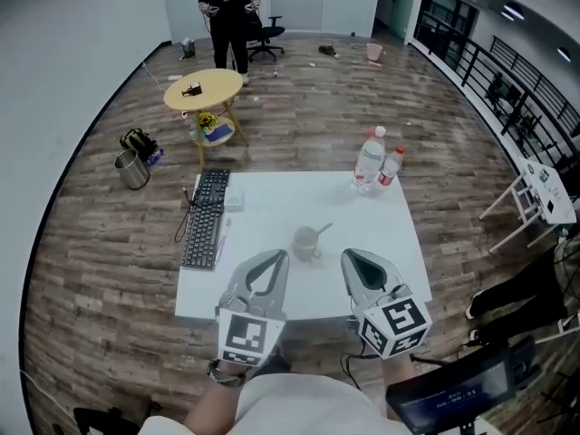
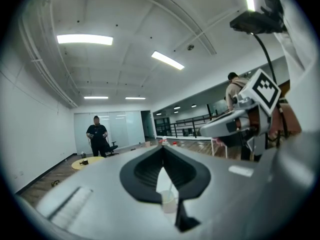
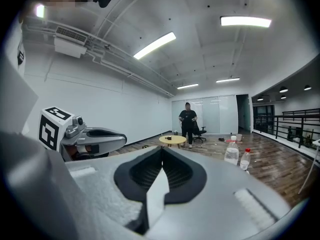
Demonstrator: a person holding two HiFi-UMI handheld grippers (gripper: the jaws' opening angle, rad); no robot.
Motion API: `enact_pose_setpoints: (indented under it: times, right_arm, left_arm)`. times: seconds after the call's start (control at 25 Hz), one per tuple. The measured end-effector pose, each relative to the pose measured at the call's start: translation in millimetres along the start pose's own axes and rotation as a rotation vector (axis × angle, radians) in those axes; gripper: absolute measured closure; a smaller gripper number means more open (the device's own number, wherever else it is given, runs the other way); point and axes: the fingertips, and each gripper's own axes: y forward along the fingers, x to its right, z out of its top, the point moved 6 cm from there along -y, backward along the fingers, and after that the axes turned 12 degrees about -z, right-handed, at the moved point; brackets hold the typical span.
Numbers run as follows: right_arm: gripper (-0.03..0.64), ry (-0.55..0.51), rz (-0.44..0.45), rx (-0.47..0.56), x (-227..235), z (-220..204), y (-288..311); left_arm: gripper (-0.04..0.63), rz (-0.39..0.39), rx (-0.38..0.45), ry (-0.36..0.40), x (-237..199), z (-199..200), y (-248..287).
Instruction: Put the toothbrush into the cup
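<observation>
White table (image 1: pixel 272 207), rectangular, is the largest item and fills the middle of the head view. A black keyboard (image 1: pixel 206 220) lies along its left edge. Two clear bottles (image 1: pixel 369 159) stand at the far right corner, well apart from the work.

Left gripper (image 1: pixel 279 257) and right gripper (image 1: pixel 348 256) are both held over the near edge of the table, side by side, noses pointing away from the person. In each gripper's own view the two black pads meet at the tips. Only the bare table shows through the loop behind them. Both are closed and neither holds anything.

Cup (image 1: pixel 306 241): small, pale, upright on the table just ahead of the grippers, in the gap between the two noses. It sits somewhat nearer the left one. The left gripper view shows it low in the frame, directly along that gripper's line.

Toothbrush (image 1: pixel 323 230): one end sits inside the cup and the shaft rests on the rim. Its long axis is tilted, with the free end rising away from the person and towards the right-hand side. I cannot tell which end is up; it is too small.

Judgement: placement looks complete. If a correction were needed, the free end leans to the right gripper's side, while the cup body is closer to the left.
</observation>
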Motion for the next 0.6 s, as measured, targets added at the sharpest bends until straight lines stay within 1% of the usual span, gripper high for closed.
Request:
enact_pose_setpoints:
  times: [0.16,0.36,0.6]
  right_arm:
    - [0.614,0.007,-0.003,-0.002,3.0,-9.8,-28.4]
    - [0.614,0.016,-0.020,-0.019,6.8,-22.1,-57.6]
    - [0.614,0.014,-0.012,0.010,7.9,-25.4,-98.7]
  left_arm:
    - [0.588,0.002,0.001,-0.015,24.7,-0.3,-7.5]
    - [0.588,-0.006,0.011,-0.007,51.4,4.5,-15.7]
    - [0.586,0.014,0.011,-0.011,86.3,7.4,-30.8]
